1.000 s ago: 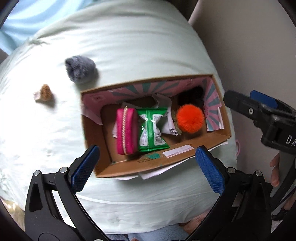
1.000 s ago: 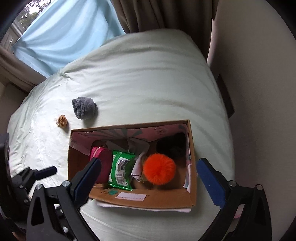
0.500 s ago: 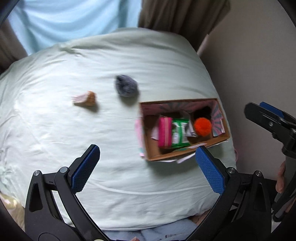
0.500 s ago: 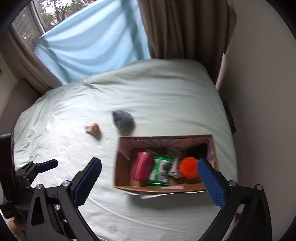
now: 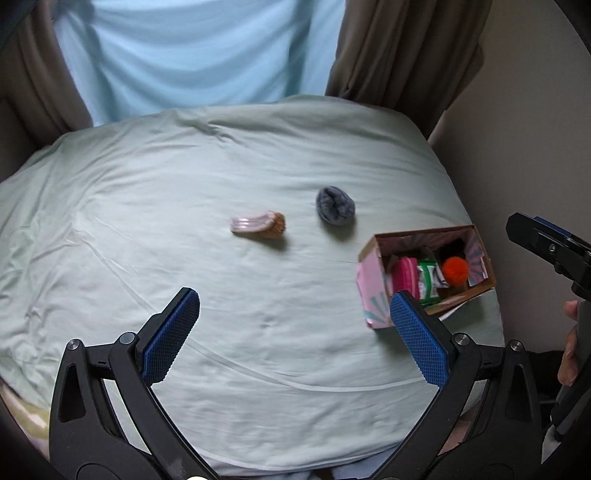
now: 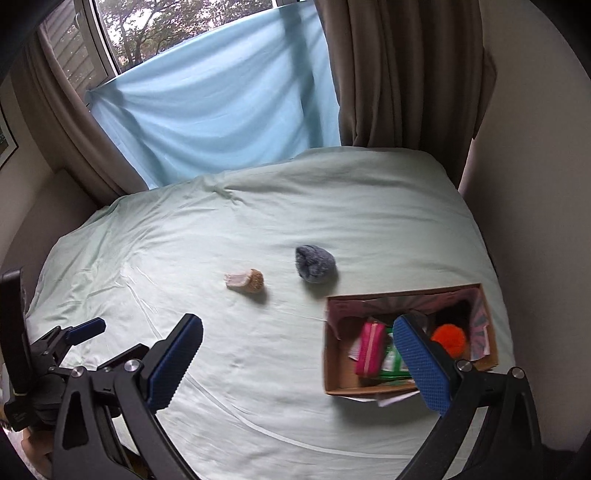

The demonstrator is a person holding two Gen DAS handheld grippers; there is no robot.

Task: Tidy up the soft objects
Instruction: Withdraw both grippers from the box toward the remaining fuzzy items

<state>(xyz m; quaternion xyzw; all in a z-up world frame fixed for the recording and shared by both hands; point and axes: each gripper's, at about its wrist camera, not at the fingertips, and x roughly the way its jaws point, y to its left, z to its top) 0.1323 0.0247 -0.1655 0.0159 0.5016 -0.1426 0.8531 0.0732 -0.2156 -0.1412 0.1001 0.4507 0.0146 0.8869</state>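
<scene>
Both tools pulled back — wide, empty, pale green bed [image 5: 258, 177], brown curtains [image 6: 402, 74], window [image 6: 166, 26].

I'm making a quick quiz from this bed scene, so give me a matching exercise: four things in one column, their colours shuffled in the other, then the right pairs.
Things:
1. fluffy ball on the bed
2. pom-pom in the cardboard box
3. zip pouch
4. snack packet

Colours:
A. green
B. grey
C. pink
D. orange

Pairs: 1-B, 2-D, 3-C, 4-A
</scene>
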